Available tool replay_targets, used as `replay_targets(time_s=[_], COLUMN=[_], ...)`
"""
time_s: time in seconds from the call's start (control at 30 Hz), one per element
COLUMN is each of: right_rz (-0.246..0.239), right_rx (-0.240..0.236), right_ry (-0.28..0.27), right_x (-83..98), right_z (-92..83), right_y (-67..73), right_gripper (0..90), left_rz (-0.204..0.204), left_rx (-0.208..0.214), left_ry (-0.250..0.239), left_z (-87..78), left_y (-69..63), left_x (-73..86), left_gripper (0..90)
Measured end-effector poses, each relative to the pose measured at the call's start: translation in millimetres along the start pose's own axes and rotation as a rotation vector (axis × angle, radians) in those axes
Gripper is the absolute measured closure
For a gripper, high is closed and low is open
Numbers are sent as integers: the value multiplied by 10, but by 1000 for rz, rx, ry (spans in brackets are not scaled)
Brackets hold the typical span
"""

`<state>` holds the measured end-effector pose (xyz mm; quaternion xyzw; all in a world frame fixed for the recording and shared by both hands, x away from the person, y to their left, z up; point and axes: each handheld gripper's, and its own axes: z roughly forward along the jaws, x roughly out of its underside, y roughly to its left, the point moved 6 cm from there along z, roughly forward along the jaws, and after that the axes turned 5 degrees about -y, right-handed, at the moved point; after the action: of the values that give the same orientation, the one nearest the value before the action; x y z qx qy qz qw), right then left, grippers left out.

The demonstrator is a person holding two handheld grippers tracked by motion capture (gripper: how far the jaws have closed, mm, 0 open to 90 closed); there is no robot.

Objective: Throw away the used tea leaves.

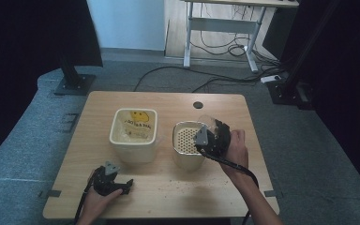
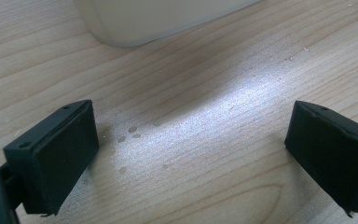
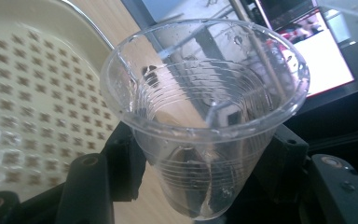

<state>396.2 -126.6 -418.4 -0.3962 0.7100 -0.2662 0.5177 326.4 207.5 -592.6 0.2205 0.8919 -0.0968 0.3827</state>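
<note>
Wooden table (image 1: pixel 168 187) crumb-strewn. Right gripper (image 3: pixel 200 154) clamps clear ribbed plastic cup (image 3: pixel 205 107), tilted over cream perforated-insert container (image 1: pixel 187 140); thin wall may buckle, slip. Left gripper (image 2: pixel 191 154) released, idle.

I count two cream containers on the one wooden table (image 1: pixel 168 185): the left container (image 1: pixel 133 136), which holds one yellow-printed bag (image 1: pixel 135 123), and the right container (image 1: pixel 187 147), topped by one perforated insert (image 1: pixel 187 139). There is one clear plastic cup (image 3: pixel 205 121), gripped between the jaws of my right gripper (image 1: pixel 214 137) (a few droplets cling inside it). I have two grippers in all; the left gripper (image 1: pixel 111 180) sits at the near left with its jaws spread over bare wood. Two hands show, one on each gripper. Beyond the table, I see one desk frame (image 1: pixel 222 28) far off.
</note>
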Motion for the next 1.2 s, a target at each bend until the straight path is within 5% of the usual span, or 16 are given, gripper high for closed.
replay_targets(time_s=[0.1, 0.13, 0.17, 0.27, 0.3, 0.37, 0.43, 0.47, 0.5, 0.53, 0.57, 0.63, 0.73, 1.0, 1.07, 1.2], right_rz=[-119, -119, -197, -318, -318, -457, -544, -544, -651, -651, -748, -830, -902, -951, -995, -1166], right_rx=[64, 64, 99, 144, 144, 186, 207, 207, 224, 224, 248, 269, 298, 345, 364, 415], right_ry=[38, 38, 55, 79, 79, 101, 109, 109, 120, 120, 128, 140, 145, 141, 144, 128], right_x=[-25, -25, -46, -89, -89, -128, -156, -156, -177, -177, -183, -181, -182, -196, -197, -200], right_z=[27, 27, 39, 49, 49, 73, 85, 85, 95, 95, 109, 122, 129, 111, 108, 120], right_y=[-15, -15, -3, 42, 42, 110, 176, 176, 254, 254, 323, 356, 346, 303, 305, 340], right_gripper=[419, 419, 420, 423, 423, 423, 423, 423, 423, 423, 423, 423, 423, 423, 423, 423], left_rz=[0, 0, 0, 0, 0, 0, 0, 0, 0, 0, 0, 0, 0, 1, 0, 1], left_rx=[0, 0, 0, 0, 0, 0, 0, 0, 0, 0, 0, 1, 1, 1, 1, 1], left_ry=[0, 0, 0, 0, 0, 0, 1, 1, 1, 1, 1, 1, 1, 2, 2, 2], left_z=[0, 0, 0, 0, 0, 0, -1, -1, -1, -1, -1, -1, -1, -1, -1, -1], left_y=[0, 0, 0, 0, 0, 0, 0, 0, 0, 0, 0, -1, -1, -1, -1, -1], left_x=[0, 0, 0, 0, 0, 0, 0, 0, 0, 0, 0, 0, 0, 0, 0, 0], left_gripper=[23, 23, 23, 23, 23, 23, 23, 23, 23, 23, 23, 23, 22, 21, 21, 21])
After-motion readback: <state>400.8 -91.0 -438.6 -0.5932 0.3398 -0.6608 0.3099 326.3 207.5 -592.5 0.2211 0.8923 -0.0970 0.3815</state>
